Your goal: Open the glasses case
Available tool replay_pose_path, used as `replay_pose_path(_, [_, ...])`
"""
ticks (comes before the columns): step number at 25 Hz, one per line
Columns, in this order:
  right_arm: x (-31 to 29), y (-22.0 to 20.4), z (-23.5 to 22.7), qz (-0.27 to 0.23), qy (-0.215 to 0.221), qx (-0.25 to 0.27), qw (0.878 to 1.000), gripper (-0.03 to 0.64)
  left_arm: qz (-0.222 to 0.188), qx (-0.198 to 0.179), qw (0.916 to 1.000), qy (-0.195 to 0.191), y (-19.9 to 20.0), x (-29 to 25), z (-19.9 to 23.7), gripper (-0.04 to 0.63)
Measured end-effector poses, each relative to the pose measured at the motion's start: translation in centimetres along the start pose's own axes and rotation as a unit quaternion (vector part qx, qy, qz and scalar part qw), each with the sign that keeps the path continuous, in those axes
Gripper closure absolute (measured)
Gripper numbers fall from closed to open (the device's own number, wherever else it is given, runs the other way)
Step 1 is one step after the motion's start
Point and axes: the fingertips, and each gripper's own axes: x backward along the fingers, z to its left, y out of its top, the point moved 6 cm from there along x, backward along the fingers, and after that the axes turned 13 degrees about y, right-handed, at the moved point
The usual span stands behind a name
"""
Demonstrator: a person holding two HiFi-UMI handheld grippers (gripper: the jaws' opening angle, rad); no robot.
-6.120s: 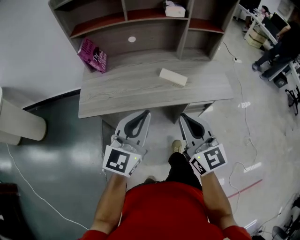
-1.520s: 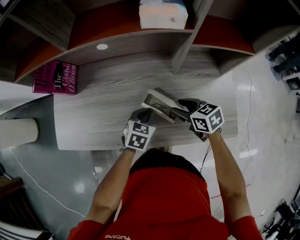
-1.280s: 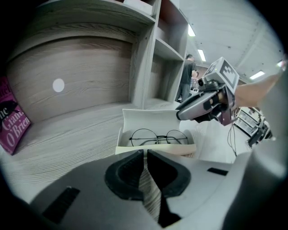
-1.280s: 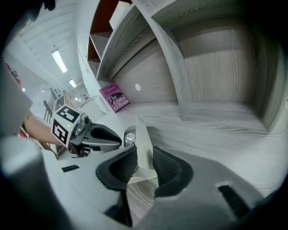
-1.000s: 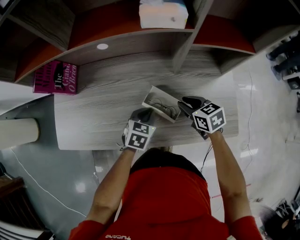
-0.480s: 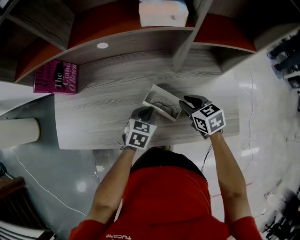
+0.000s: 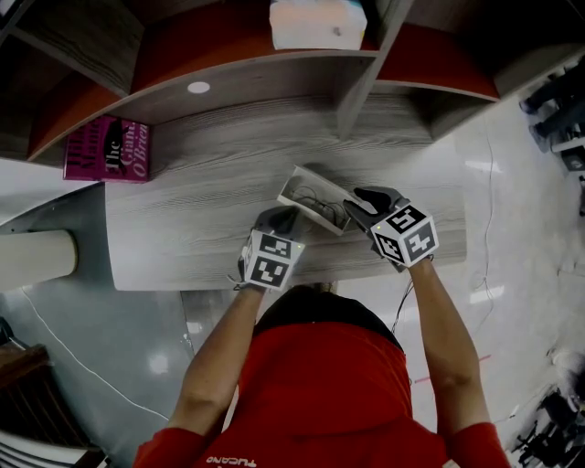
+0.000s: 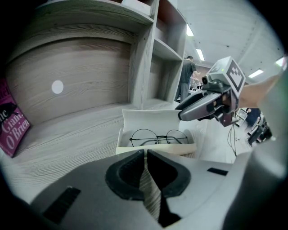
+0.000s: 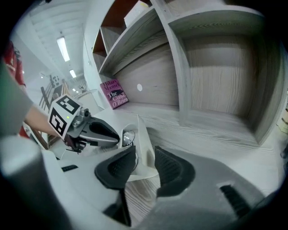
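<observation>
The white glasses case [image 7: 309, 195] lies open on the grey wood desk [image 7: 183, 219], with thin wire-rimmed glasses [image 8: 157, 136] resting in its tray. Its lid [image 8: 153, 120] stands upright. My left gripper [image 7: 284, 218] is shut, and its tips [image 8: 146, 152] sit at the tray's near rim; nothing shows between them. My right gripper [image 7: 356, 203] is at the case's right end. Its jaws [image 9: 145, 157] are opening, and the lid's edge [image 9: 144, 141] stands between them with a dark gap at the right pad. My left gripper [image 9: 116, 136] also shows in the right gripper view.
A magenta book [image 7: 108, 149] leans at the desk's back left. A tissue box [image 7: 317, 23] sits on the upper shelf. A shelf divider [image 7: 361, 87] comes down just behind the case. The desk's front edge [image 7: 210, 279] runs under both hands.
The case went from shut on the desk to half open, then fully open with the glasses showing. The right gripper shifted slightly at the lid. The left gripper has stayed still.
</observation>
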Motion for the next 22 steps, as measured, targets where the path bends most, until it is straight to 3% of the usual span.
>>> replay_pose_path(16, [1.7, 1.4, 1.0, -0.039, 0.004, 0.013, 0.999, 0.454, -0.026, 0.012, 0.9996, -0.008, 1.2, 1.2, -0.3, 0.584])
replay_pose_path(22, [4.1, 2.8, 2.5, -0.104, -0.001, 0.026, 0.994, 0.474, -0.092, 0.053, 0.9942, -0.021, 3.6, 4.5, 0.3, 0.583])
